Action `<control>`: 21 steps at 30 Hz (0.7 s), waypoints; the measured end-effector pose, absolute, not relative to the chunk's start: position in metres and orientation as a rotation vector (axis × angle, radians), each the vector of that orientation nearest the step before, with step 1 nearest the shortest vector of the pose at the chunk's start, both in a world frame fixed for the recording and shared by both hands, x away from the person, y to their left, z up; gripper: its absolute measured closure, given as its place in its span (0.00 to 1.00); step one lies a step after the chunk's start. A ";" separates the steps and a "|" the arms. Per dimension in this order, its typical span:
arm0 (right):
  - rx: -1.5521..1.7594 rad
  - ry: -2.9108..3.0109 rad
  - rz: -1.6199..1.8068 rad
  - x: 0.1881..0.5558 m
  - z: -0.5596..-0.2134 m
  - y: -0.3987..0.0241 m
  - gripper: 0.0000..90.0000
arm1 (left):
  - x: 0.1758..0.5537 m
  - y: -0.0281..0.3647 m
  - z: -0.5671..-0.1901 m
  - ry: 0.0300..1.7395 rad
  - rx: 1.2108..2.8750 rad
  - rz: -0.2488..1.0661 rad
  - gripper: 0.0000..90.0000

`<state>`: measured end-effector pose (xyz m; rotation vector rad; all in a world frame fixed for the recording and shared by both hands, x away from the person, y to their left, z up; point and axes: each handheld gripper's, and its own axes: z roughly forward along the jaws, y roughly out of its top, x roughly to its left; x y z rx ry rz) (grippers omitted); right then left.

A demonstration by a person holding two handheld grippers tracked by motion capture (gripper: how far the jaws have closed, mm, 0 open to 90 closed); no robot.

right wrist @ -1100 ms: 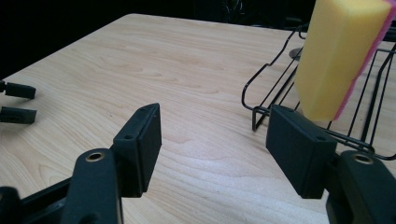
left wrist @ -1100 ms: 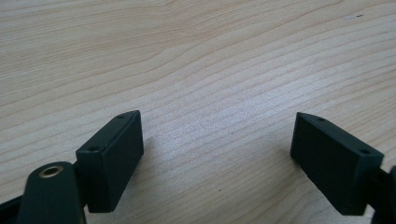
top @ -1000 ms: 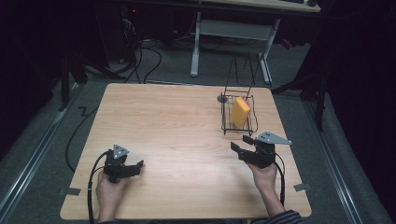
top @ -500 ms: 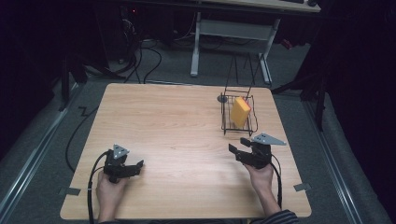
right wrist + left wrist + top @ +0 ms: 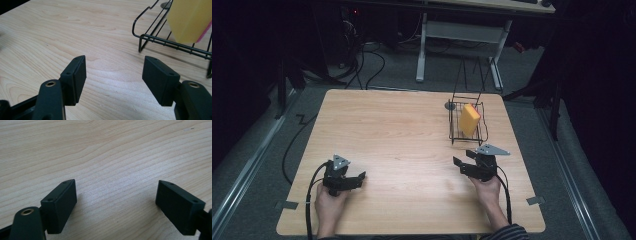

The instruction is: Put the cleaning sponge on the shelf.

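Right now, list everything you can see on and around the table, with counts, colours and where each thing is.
sponge: one, yellow with a pink edge, standing in the wire rack
wire rack: one, black, far right part of the table
small round disc: one, dark grey, on the table at the rack's far left corner
table: one, light wood
desk frame: one, white, on the floor beyond the table
cables: several, black, on the floor beyond the table
left gripper: one, black, near left, open
right gripper: one, black, near right in front of the rack, open
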<state>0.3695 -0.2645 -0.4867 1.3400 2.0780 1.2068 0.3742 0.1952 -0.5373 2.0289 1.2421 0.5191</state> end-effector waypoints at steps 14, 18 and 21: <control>1.388 2.111 1.141 0.381 -0.509 -0.262 0.41 | 0.374 0.195 -0.537 1.242 2.030 0.520 0.20; 1.389 2.120 1.106 0.384 -0.515 -0.260 0.41 | 0.374 0.195 -0.537 1.242 2.030 0.520 0.20; 1.381 2.121 1.068 0.385 -0.519 -0.259 0.41 | 0.374 0.195 -0.537 1.241 2.030 0.519 0.20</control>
